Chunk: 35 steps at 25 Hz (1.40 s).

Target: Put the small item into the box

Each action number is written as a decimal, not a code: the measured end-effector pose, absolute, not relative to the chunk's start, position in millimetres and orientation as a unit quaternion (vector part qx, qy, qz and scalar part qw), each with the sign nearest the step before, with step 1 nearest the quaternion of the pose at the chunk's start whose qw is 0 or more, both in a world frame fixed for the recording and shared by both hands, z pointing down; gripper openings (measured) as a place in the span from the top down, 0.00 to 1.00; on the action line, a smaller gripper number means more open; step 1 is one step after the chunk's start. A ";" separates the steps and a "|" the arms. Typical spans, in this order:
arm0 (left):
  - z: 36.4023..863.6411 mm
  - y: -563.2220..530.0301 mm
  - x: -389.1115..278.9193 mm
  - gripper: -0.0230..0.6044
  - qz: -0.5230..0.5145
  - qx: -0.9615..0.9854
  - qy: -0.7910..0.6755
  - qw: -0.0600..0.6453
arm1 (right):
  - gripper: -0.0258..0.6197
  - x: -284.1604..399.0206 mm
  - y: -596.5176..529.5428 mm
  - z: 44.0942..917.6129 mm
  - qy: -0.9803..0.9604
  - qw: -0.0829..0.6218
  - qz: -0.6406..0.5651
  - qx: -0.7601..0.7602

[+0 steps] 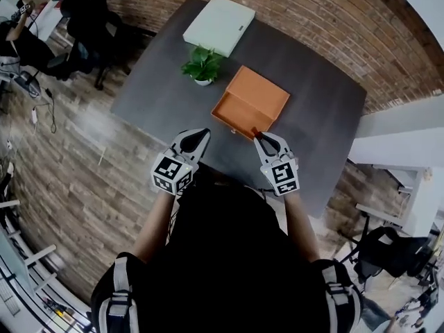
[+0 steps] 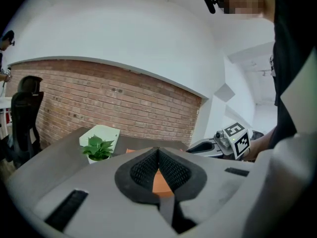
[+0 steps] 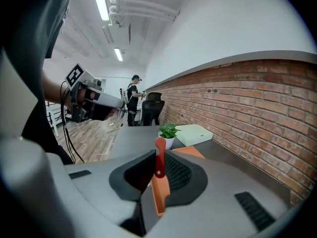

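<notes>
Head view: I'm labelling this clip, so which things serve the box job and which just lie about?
Job in hand:
open orange box
small red item, gripped in the right claw

Lying about:
potted plant
pale green flat case

left hand-held gripper (image 2: 158, 151) jaws together, orange box (image 2: 159, 182) beyond
</notes>
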<state>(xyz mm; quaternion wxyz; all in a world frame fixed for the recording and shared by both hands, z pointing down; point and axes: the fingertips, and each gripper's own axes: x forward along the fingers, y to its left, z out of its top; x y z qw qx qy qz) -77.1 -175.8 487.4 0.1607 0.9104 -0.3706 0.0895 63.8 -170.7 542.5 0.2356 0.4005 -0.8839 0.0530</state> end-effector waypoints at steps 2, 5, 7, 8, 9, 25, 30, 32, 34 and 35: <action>482.1 -193.8 -77.0 0.93 0.088 0.920 -0.351 0.153 | 0.86 60.7 -180.3 544.3 -0.876 0.239 0.058 0.415; 481.9 -213.2 -81.7 0.93 0.091 0.927 -0.332 0.151 | 0.86 52.1 -191.1 551.9 -0.868 0.249 0.071 0.423; 485.5 -223.5 -86.9 0.93 0.092 0.929 -0.324 0.155 | 0.86 46.2 -197.2 560.5 -0.864 0.262 0.074 0.422; 487.8 -228.2 -90.0 0.93 0.093 0.929 -0.321 0.158 | 0.86 43.0 -200.2 564.6 -0.863 0.270 0.074 0.421; 490.2 -232.6 -93.2 0.93 0.093 0.930 -0.318 0.161 | 0.86 39.9 -203.2 568.1 -0.861 0.276 0.074 0.420; 512.2 -278.1 -115.7 0.93 0.105 0.936 -0.289 0.172 | 0.86 22.8 -236.8 620.8 -0.844 0.322 0.111 0.415; 515.5 -279.9 -128.6 0.93 0.109 0.931 -0.300 0.176 | 0.86 16.0 -243.9 637.7 -0.845 0.340 0.112 0.397; 516.2 -279.2 -132.5 0.93 0.111 0.929 -0.304 0.177 | 0.86 13.5 -246.5 644.1 -0.847 0.350 0.106 0.386; 517.4 -277.9 -136.3 0.93 0.113 0.927 -0.310 0.179 | 0.86 12.2 -250.5 650.6 -0.848 0.358 0.104 0.378; 517.9 -277.3 -138.3 0.93 0.113 0.926 -0.313 0.180 | 0.86 11.8 -253.1 653.8 -0.848 0.362 0.104 0.373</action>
